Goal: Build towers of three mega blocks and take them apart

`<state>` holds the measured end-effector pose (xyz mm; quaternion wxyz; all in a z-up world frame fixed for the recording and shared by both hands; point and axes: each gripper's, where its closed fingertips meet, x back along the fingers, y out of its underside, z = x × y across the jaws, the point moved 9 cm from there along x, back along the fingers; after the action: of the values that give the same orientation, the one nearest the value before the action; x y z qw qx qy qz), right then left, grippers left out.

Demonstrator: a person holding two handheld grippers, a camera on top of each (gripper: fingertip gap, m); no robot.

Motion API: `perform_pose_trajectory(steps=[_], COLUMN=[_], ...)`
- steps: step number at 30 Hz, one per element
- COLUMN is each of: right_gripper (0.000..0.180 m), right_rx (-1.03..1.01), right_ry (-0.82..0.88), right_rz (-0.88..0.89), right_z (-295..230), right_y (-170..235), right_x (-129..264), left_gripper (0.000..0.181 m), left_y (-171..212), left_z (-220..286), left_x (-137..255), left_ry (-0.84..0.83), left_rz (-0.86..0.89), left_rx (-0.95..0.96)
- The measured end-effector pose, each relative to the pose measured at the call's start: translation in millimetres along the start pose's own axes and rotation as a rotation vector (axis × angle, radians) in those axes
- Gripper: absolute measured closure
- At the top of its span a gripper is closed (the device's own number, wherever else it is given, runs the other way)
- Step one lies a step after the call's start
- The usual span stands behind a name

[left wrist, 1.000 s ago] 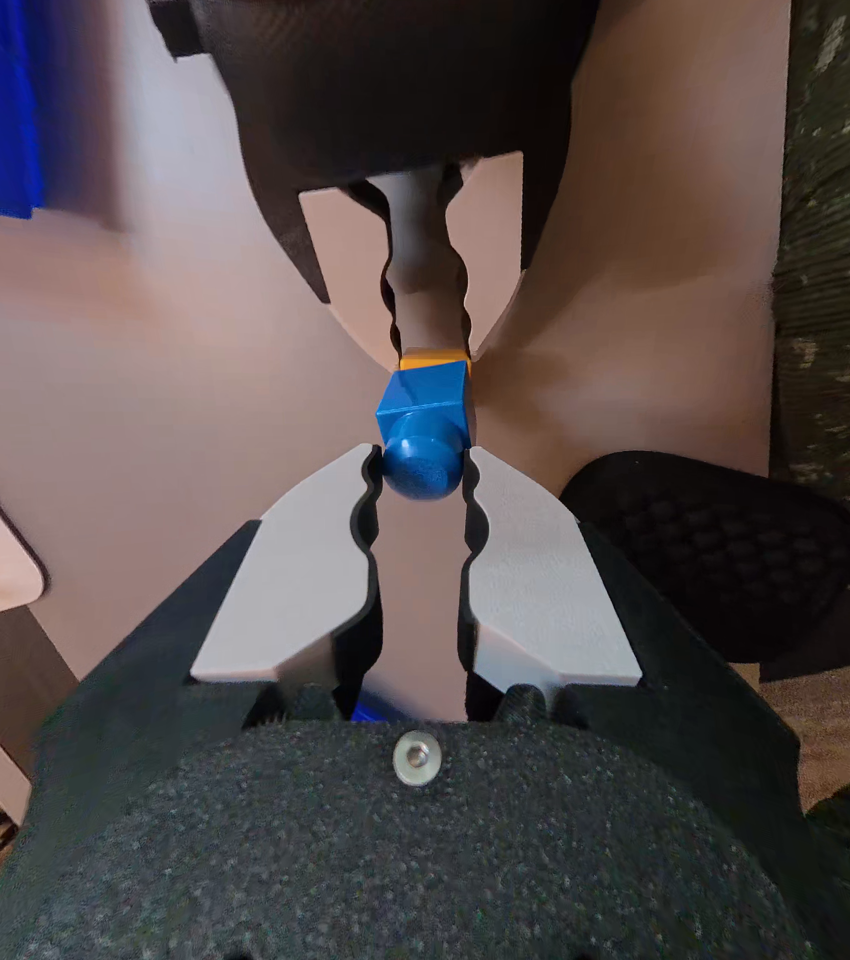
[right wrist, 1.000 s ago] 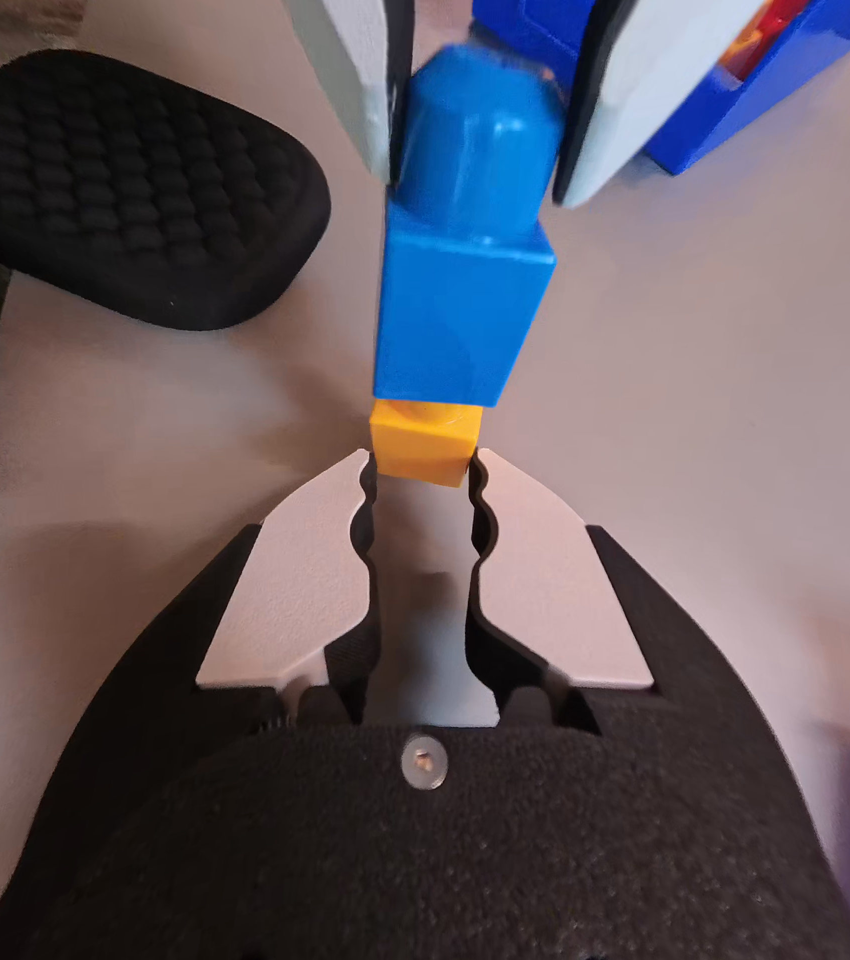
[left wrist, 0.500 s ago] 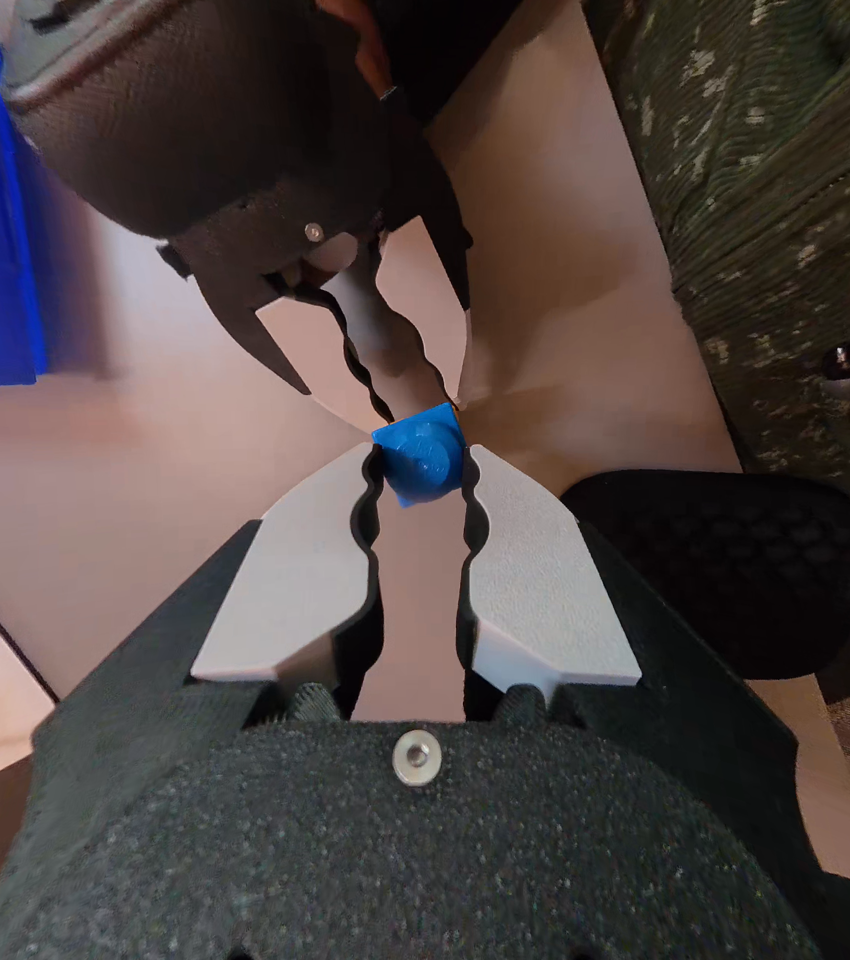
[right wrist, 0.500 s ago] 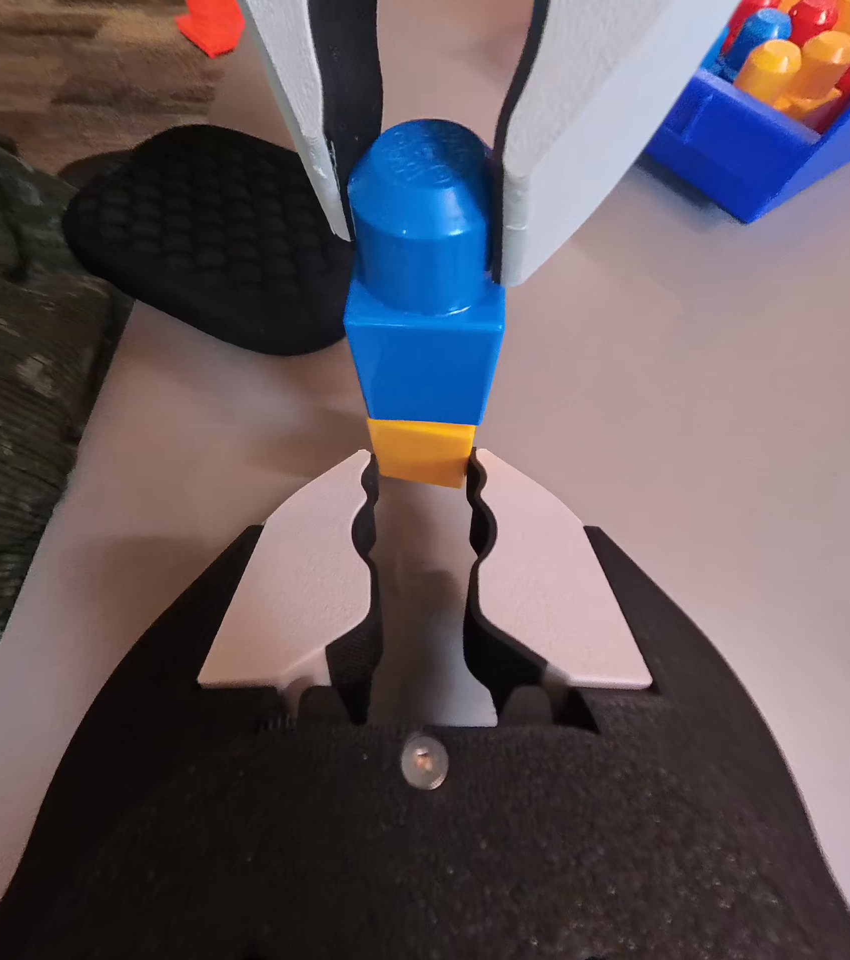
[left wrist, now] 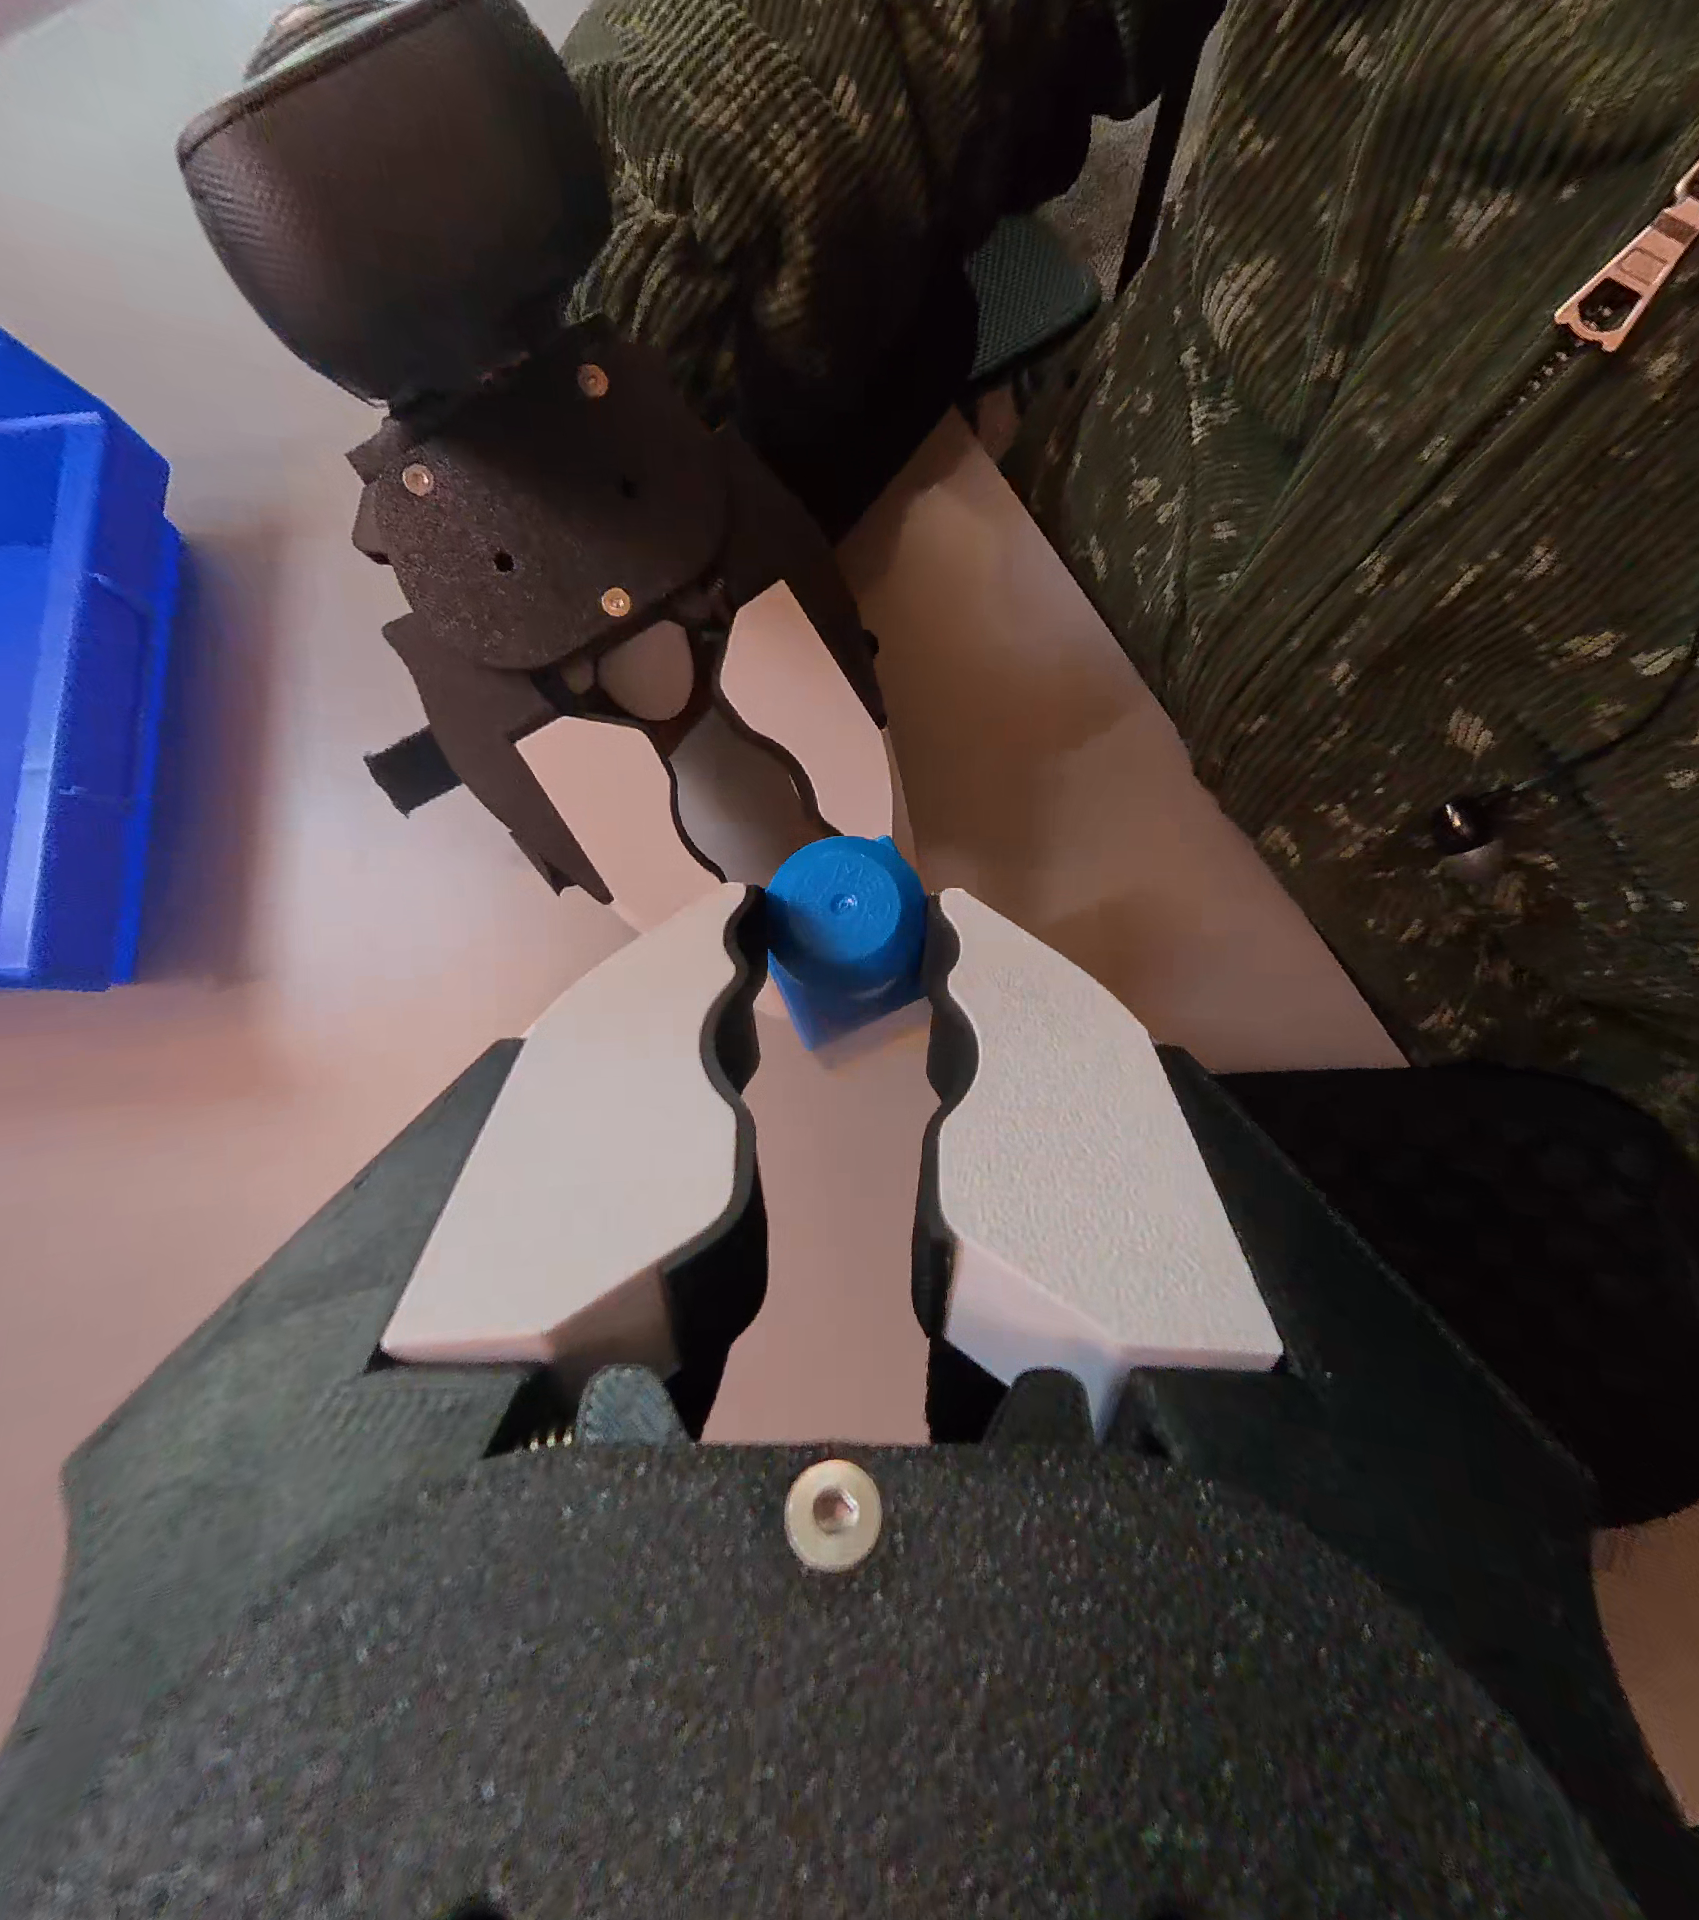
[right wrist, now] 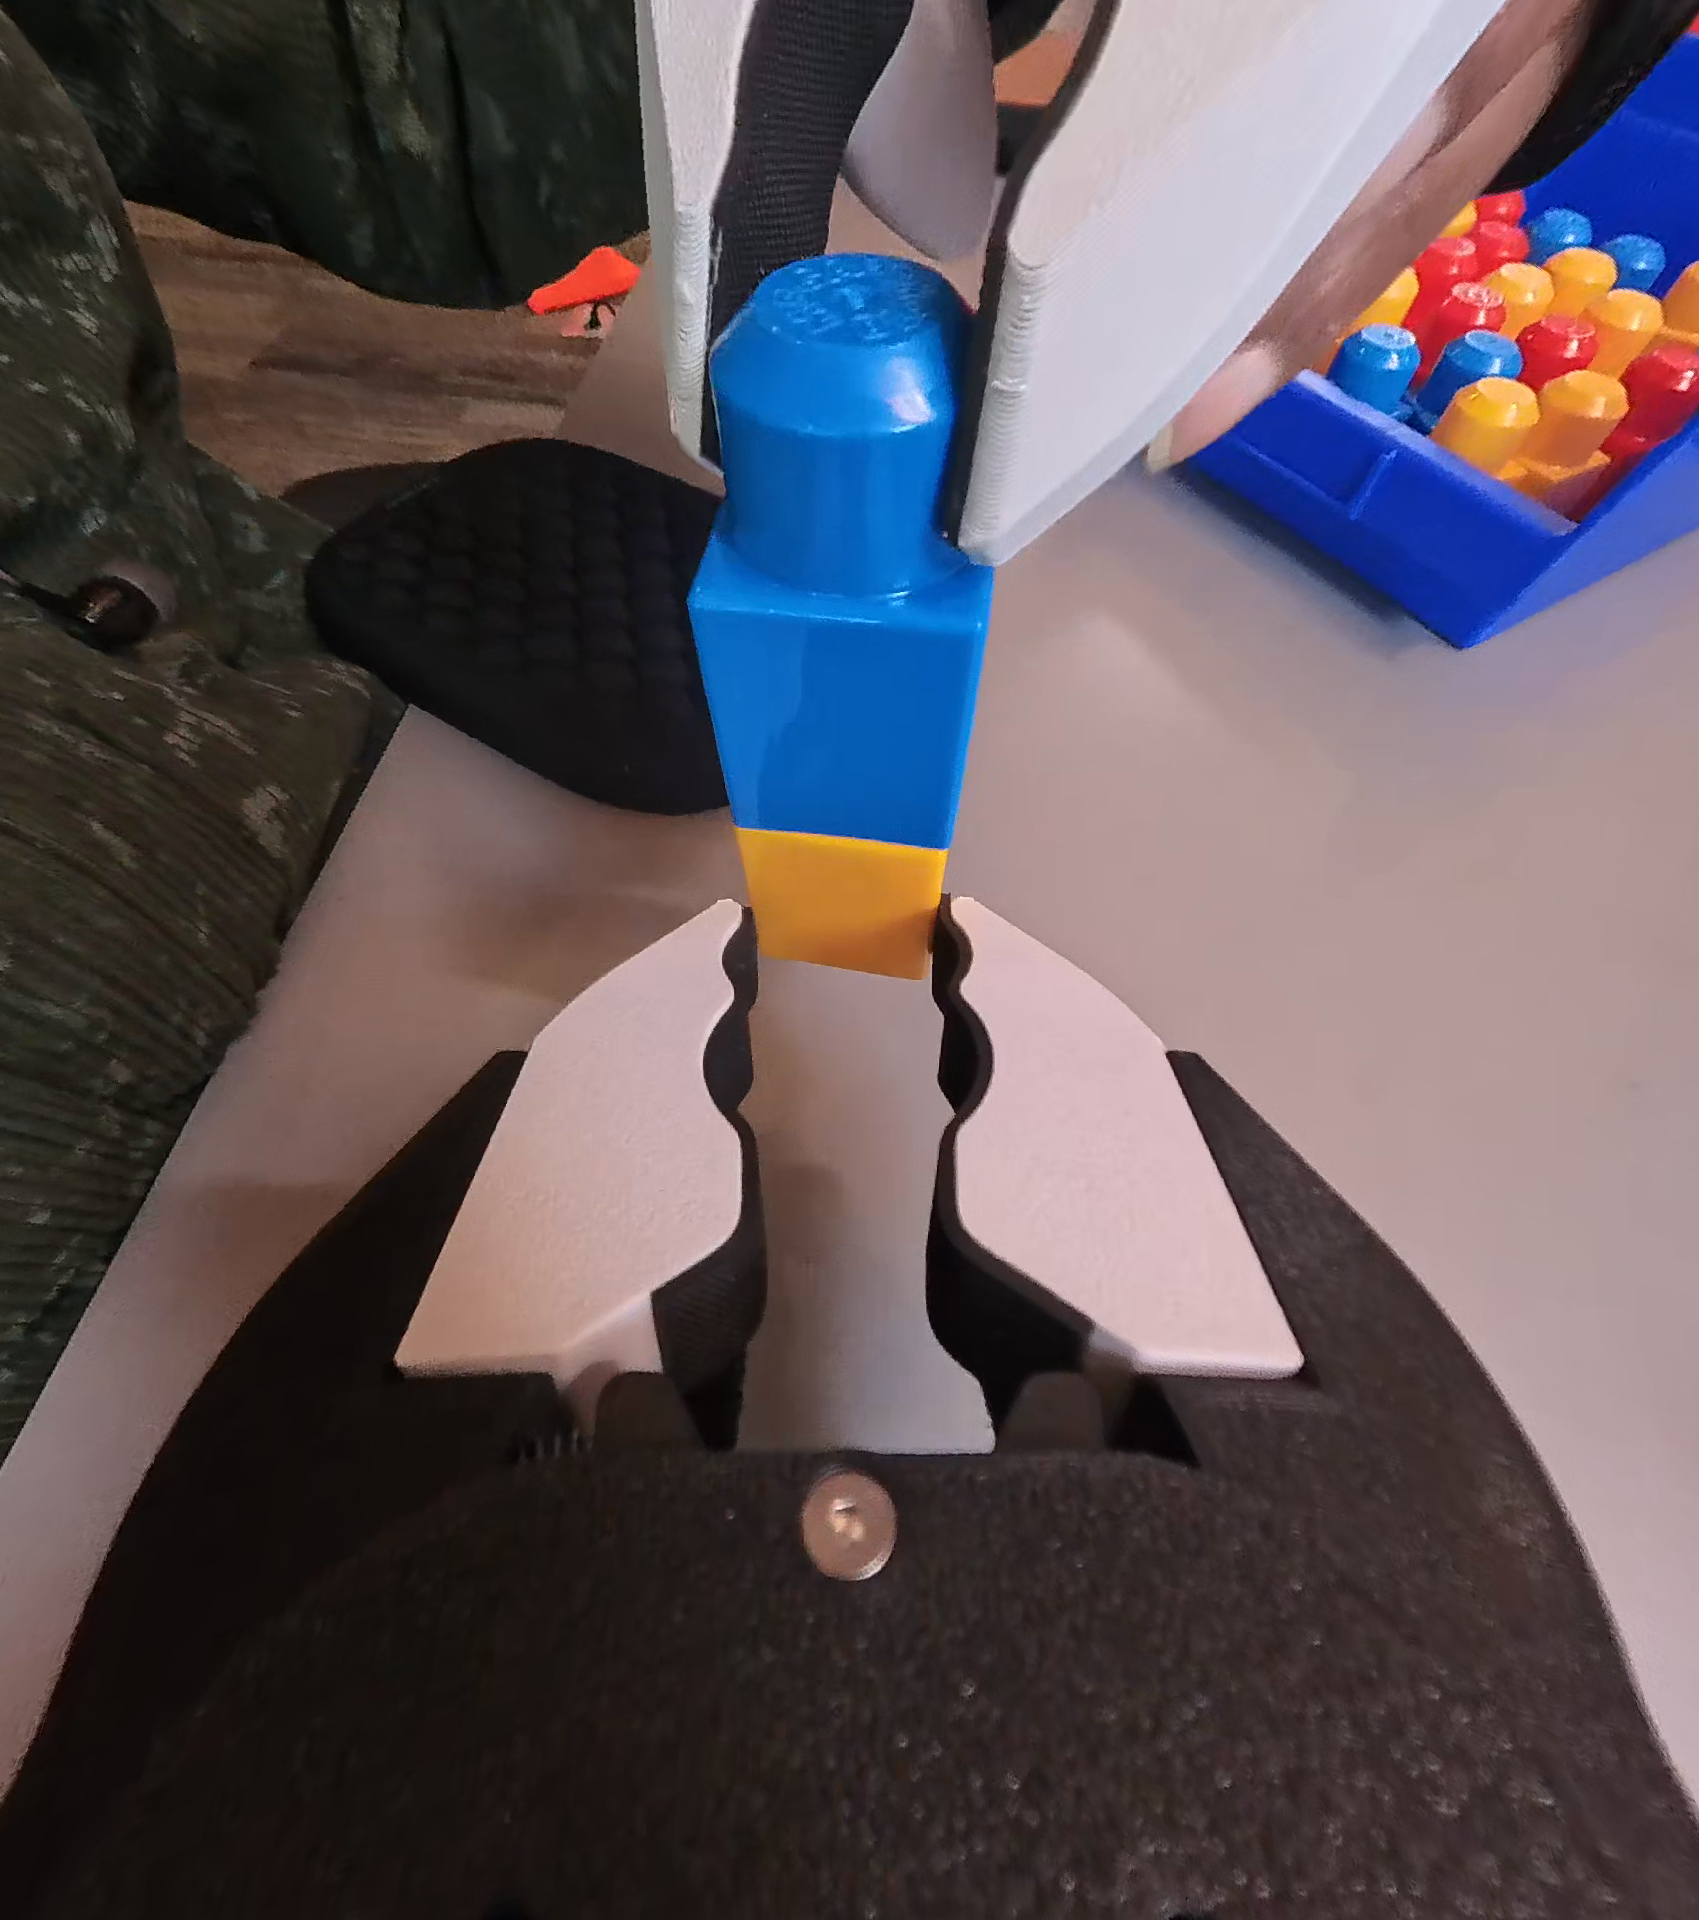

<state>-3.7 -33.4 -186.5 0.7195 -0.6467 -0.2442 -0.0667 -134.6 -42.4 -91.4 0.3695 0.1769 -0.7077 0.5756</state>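
Currently, the scene by parts:

Blue mega block [right wrist: 840, 665]: at the centre of the right wrist view, seated on the yellow mega block [right wrist: 840, 906] with no gap showing between them; the pair is held above the pale table [right wrist: 1344, 935].

Left gripper [left wrist: 845, 925]: closed on the round stud of the blue block; in the right wrist view its white fingers [right wrist: 1105, 343] come down from the top edge onto that stud.

Right gripper [right wrist: 840, 914]: closed on the yellow block, its tips pressing both sides.

Blue bin [right wrist: 1510, 520]: upper right of the right wrist view, full of red, yellow and blue blocks, well apart from the pair.

Step, as I judge: two blocks are joined; whether they are being pressed or pulled apart I cannot tell.

Risk: the stud is smooth and tapered, so the left grip may slip off if the pull is not straight along the pair.

Risk: a twist between the two grippers could jam the joint or flick the yellow block out of the tips, because only its lower part is held.
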Motion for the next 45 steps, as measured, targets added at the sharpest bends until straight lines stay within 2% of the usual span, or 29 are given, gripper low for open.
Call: perform_pose_trajectory(steps=[3,5,7,11,15,17,18,23,28,31,37,45], right_gripper=[0.147,0.147,0.147,0.147,0.147,0.147,0.147,0.146,0.125,0.143,0.143,0.143], right_rx=[-0.015,-0.037,-0.047,-0.084,-0.094,-0.093,-0.093,-0.13,-0.173,-0.151,-0.119,-0.099], right_ry=[0.003,0.014,0.04,0.076,0.091,0.087,0.088,0.126,0.144,0.117,0.188,0.194], right_rz=[-0.02,-0.034,-0.041,0.026,0.08,0.066,0.045,-0.021,0.035,0.084,0.053,-0.017], right_z=[1.8,4.5,7.8,15.9,18.8,18.0,17.9,25.0,30.4,26.3,26.1,25.2], right_y=[1.1,2.1,4.0,2.0,-1.3,0.0,1.9,10.1,8.9,4.2,0.8,7.6], right_x=[-1.3,0.0,2.2,11.3,18.1,15.7,14.0,9.9,16.1,16.7,15.9,8.3], left_gripper=[0.152,0.133,0.126,0.125,0.125,0.142,0.143,0.143,0.143,0.143,0.143,0.144], left_y=[2.6,5.3,8.0,28.8,49.9,57.4,60.4,77.0,86.8,85.9,84.9,91.9], left_z=[-0.9,-0.6,1.2,7.3,8.0,7.3,6.6,1.5,2.7,2.1,1.0,0.2], left_x=[-1.6,1.3,7.1,2.9,-25.5,-40.6,-46.0,-54.7,-70.2,-74.6,-76.6,-85.5], left_ry=[-0.035,-0.093,-0.157,-0.344,-0.429,-0.435,-0.427,-0.445,-0.425,-0.445,-0.51,-0.48], left_rz=[0.023,0.071,0.188,0.29,0.346,0.386,0.404,0.376,0.339,0.301,0.265,0.211], left_rx=[0.051,0.102,0.156,0.222,0.316,0.34,0.354,0.416,0.422,0.41,0.416,0.43])
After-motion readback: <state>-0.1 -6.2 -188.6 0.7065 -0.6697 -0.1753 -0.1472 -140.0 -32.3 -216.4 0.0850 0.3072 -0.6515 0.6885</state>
